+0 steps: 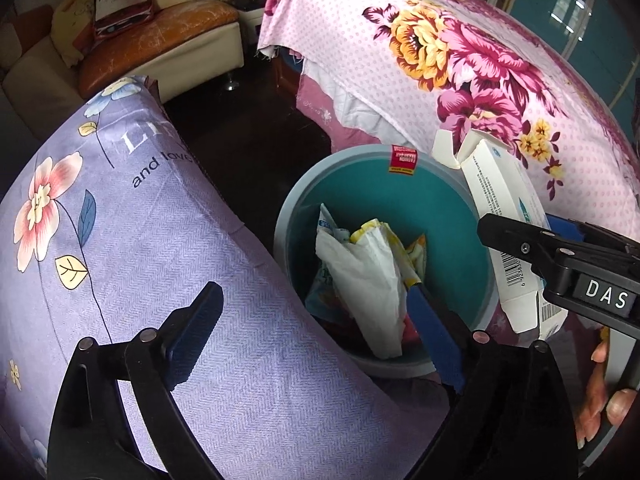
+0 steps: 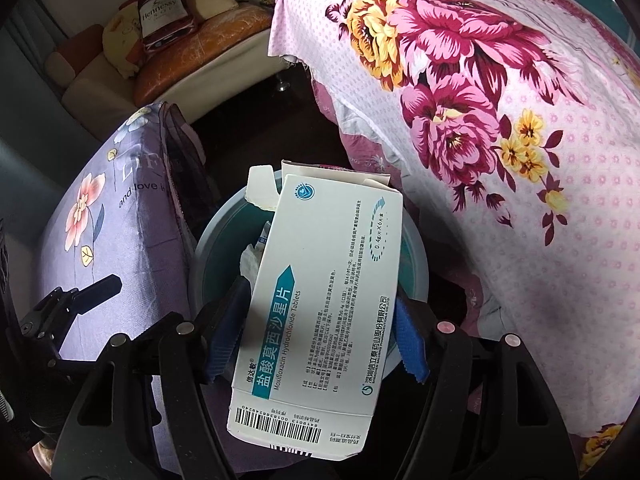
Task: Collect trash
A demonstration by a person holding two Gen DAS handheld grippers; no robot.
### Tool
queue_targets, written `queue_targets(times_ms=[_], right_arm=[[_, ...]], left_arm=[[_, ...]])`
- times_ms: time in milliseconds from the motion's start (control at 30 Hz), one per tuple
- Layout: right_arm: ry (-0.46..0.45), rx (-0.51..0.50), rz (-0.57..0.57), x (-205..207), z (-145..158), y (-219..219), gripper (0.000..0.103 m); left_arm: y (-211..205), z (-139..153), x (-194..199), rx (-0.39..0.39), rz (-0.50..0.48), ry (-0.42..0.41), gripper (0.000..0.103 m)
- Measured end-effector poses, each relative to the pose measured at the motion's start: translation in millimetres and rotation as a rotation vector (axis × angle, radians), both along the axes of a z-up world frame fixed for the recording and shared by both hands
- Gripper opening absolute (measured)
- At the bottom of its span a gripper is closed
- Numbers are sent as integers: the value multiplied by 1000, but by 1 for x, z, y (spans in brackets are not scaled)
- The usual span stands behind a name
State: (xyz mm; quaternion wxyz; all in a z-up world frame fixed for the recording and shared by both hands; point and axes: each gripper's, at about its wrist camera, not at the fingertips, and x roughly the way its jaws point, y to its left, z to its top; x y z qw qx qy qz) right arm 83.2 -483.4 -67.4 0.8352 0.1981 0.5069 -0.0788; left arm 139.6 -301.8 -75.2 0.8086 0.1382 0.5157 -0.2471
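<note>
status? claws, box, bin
Left claw open, empty, over bin. Right claw shut on medicine box, above bin. Wrappers already inside. Nothing blocking.

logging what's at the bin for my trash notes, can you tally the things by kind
bins: 1, the teal bin
cardboard boxes: 1, the white tablet box, held in the right gripper above the bin
crumpled white paper pieces: 1, the paper in the bin
yellow wrappers: 1, the wrapper in the bin
total: 4
</note>
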Motion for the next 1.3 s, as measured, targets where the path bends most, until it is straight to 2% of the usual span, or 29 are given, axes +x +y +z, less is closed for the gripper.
queue_targets(times_ms=[900, 1300], right_arm=[[55, -5, 52, 16, -12, 33, 66], [62, -14, 56, 17, -4, 43, 77]], left_arm=[[44, -1, 10, -18, 89, 21, 95], [62, 1, 9, -32, 125, 36, 95]])
